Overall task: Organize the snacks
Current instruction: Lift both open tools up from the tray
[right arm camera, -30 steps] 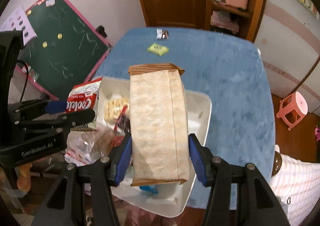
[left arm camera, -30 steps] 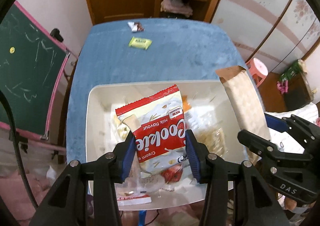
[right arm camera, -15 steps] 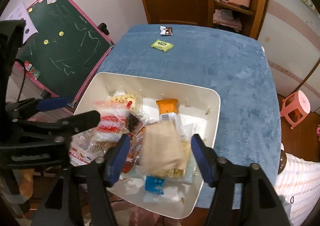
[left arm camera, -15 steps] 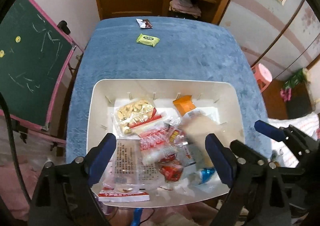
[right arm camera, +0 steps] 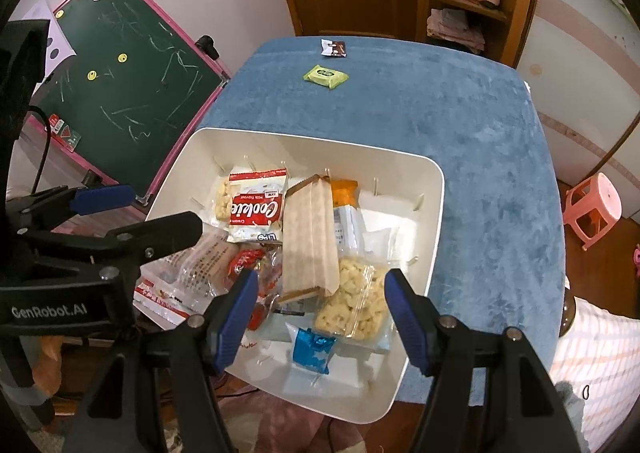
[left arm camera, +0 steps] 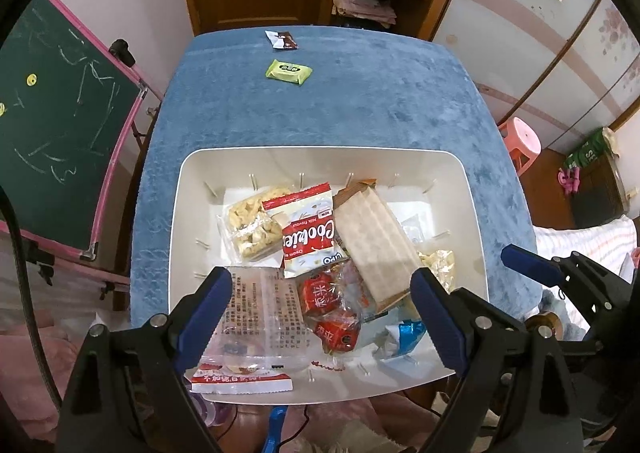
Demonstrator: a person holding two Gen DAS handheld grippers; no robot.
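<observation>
From the left wrist view, the left tool (left arm camera: pixel 322 311) hangs spread wide and empty over the near side of the white bin (left arm camera: pixel 192 189), which sits at the near edge of the blue-covered table (left arm camera: pixel 360 109). Inside it lie the red-and-white Cookie packet (left arm camera: pixel 308 233) and, touching its right side, the tan ribbed packet (left arm camera: pixel 374 241), both on top of the pile. What remains loose is the green snack packet (left arm camera: pixel 289 71), alone toward the far edge of the table, with a small dark wrapper (left arm camera: pixel 282 40) beyond it at the far edge. The green one looks light, soft and crinkly, probably slippery film; I'd pinch it across its short width, at the middle. Nothing lies between it and the bin.

From the right wrist view, the right tool (right arm camera: pixel 318 309) is likewise spread and holding nothing, over the bin's near right corner above a clear bag of puffed snacks (right arm camera: pixel 354 299) and a blue sachet (right arm camera: pixel 312 349). The green snack packet (right arm camera: pixel 326 76) lies flat on open cloth; the cloth's nap may bunch under the fingertips.
</observation>
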